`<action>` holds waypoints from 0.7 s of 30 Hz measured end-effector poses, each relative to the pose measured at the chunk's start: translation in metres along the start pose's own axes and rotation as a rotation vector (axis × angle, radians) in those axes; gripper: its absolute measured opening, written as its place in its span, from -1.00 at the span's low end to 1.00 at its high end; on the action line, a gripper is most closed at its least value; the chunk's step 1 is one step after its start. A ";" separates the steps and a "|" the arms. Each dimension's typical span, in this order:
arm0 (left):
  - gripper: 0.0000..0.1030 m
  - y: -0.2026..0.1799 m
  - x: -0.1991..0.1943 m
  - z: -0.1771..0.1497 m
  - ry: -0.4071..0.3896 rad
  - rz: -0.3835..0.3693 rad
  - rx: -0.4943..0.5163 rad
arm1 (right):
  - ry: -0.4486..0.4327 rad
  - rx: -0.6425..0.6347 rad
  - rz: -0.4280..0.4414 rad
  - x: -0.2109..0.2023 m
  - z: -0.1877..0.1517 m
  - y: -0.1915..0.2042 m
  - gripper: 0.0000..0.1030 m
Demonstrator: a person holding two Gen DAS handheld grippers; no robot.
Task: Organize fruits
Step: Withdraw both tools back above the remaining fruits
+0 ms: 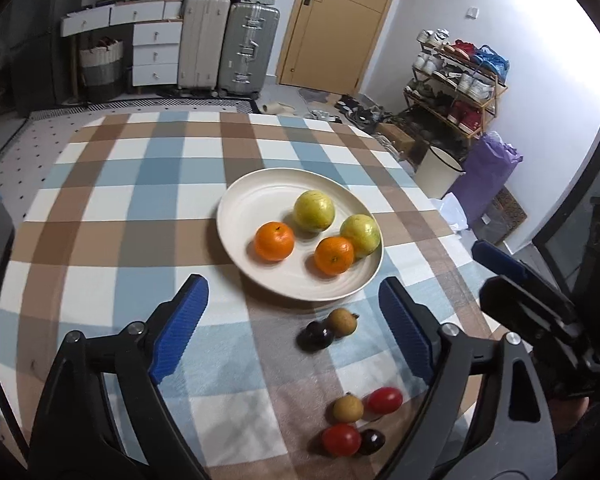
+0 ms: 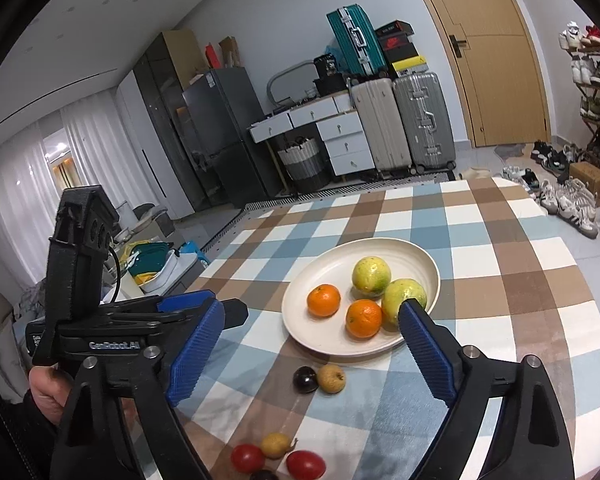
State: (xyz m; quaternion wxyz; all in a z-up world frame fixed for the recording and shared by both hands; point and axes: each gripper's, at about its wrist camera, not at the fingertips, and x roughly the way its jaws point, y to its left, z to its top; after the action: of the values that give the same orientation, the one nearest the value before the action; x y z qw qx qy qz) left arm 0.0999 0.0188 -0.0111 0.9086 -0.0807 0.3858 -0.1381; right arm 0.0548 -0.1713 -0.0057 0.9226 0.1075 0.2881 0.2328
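A cream plate (image 1: 260, 192) (image 2: 332, 264) on the checked tablecloth holds two oranges (image 1: 274, 241) (image 2: 323, 300) and two yellow-green fruits (image 1: 314, 211) (image 2: 371, 276). In front of it lie a dark plum (image 1: 316, 335) (image 2: 305, 379) touching a brown longan (image 1: 342, 322) (image 2: 331, 378). Nearer me lie two red tomatoes (image 1: 385, 400) (image 2: 247, 457), another longan (image 1: 348, 409) (image 2: 275, 445) and another dark plum (image 1: 372, 441). My left gripper (image 1: 292, 328) is open and empty above the plum and longan. My right gripper (image 2: 312, 352) is open and empty, also over that pair.
The right gripper (image 1: 540, 304) shows at the right of the left wrist view; the left gripper (image 2: 140, 320) shows at the left of the right wrist view. The table's edge runs close behind the near fruits. Suitcases, drawers, a shoe rack and a door stand beyond the table.
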 end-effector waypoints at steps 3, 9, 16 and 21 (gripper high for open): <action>0.74 0.001 -0.012 -0.008 -0.007 0.010 0.000 | -0.004 -0.006 0.001 -0.007 -0.005 0.006 0.82; 0.98 0.002 -0.037 -0.024 -0.050 0.036 0.001 | -0.022 -0.017 -0.006 -0.023 -0.011 0.015 0.86; 0.98 -0.002 -0.052 -0.048 -0.042 0.033 0.012 | -0.051 -0.026 -0.019 -0.046 -0.021 0.024 0.93; 0.98 -0.009 -0.053 -0.069 -0.028 0.028 0.031 | -0.057 -0.039 -0.030 -0.057 -0.028 0.030 0.94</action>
State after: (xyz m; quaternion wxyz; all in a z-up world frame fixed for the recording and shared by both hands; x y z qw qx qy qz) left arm 0.0129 0.0240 -0.0207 0.9170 -0.0630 0.3717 -0.1305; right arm -0.0136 -0.1715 0.0089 0.9358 0.0917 0.2586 0.2214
